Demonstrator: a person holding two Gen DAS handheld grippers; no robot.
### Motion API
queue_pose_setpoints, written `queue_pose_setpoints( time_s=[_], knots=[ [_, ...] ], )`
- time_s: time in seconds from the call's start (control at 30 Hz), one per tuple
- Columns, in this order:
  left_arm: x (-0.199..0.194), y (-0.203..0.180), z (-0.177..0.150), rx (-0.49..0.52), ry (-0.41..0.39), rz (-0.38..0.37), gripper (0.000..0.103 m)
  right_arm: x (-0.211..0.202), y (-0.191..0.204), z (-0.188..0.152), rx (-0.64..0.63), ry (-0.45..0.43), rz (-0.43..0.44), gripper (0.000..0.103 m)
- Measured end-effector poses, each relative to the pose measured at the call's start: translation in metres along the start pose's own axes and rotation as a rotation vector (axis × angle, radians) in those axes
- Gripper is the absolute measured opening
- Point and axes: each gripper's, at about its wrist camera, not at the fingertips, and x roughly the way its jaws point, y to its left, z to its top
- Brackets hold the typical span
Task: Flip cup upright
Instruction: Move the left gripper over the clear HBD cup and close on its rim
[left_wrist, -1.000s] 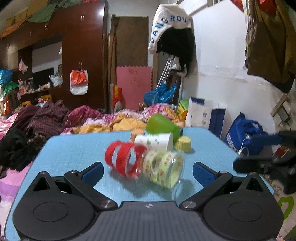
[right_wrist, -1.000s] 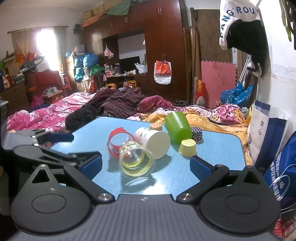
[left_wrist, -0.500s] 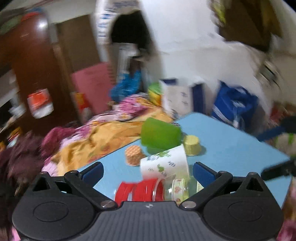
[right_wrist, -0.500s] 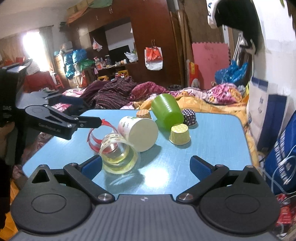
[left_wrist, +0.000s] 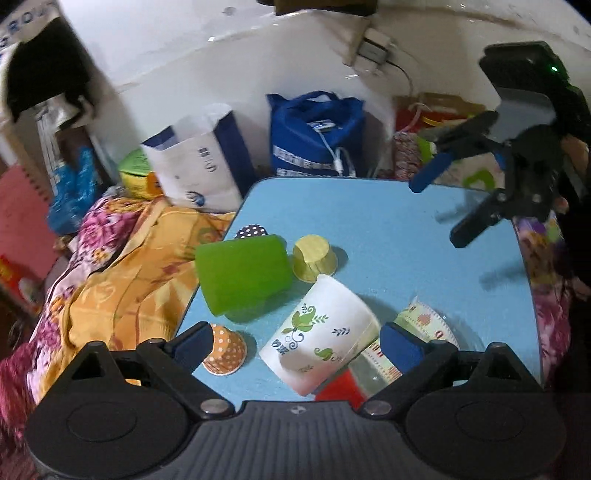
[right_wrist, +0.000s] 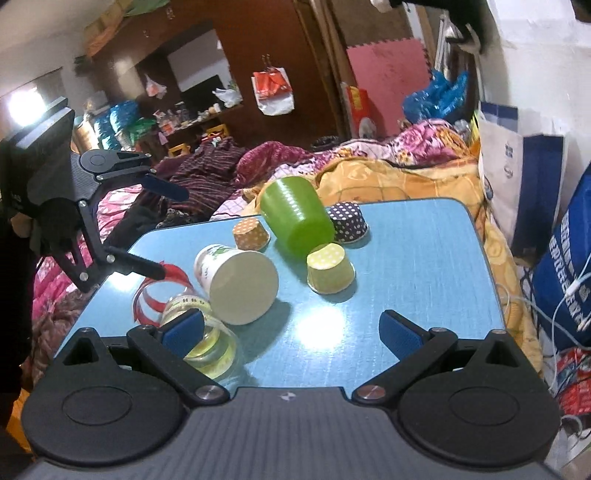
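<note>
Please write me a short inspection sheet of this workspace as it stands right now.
Surface: light blue tabletop, glare patch near the front.
Job's things: white paper cup with green leaf print, green ribbed plastic cup and clear plastic cup with yellow patterned bands all lie on their sides.
Clutter: yellow dotted, orange dotted and dark dotted cupcake liners, upside down; red-striped clear cup.
Grippers: left tool open above the white cup; right tool open, holding nothing.
Cables: white cable on blue bag.
Surroundings: bedding, wardrobe, bags.
</note>
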Motion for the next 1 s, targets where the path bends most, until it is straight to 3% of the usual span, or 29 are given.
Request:
queue_pose_setpoints(
  time_s=[0.13, 0.23, 0.47, 0.6, 0.73, 1.0],
  knots=[
    [-0.021, -0.005, -0.009, 0.092, -0.004, -0.043, 0.097, 0.006, 0.003, 0.004, -0.01, 0.022, -0.007, 0.102],
    [-0.032, -0.012, -0.018, 0.196, 0.038, -0.025, 0.097, 0.01, 0.007, 0.009, -0.012, 0.029, 0.006, 0.102],
    [-0.032, -0.02, -0.031, 0.281, 0.112, -0.09, 0.093, 0.021, 0.013, 0.017, -0.017, 0.056, 0.035, 0.102],
    [-0.032, -0.033, -0.023, 0.333, 0.075, -0.137, 0.092, 0.021, 0.013, 0.016, -0.012, 0.061, 0.019, 0.102],
    [-0.024, -0.06, -0.014, 0.458, 0.053, -0.149, 0.091, 0.012, 0.01, 0.014, 0.007, 0.05, -0.004, 0.102],
    [0.019, -0.094, -0.004, 0.617, 0.16, -0.148, 0.08, 0.001, 0.005, 0.011, 0.033, 0.021, -0.007, 0.102]
  ],
)
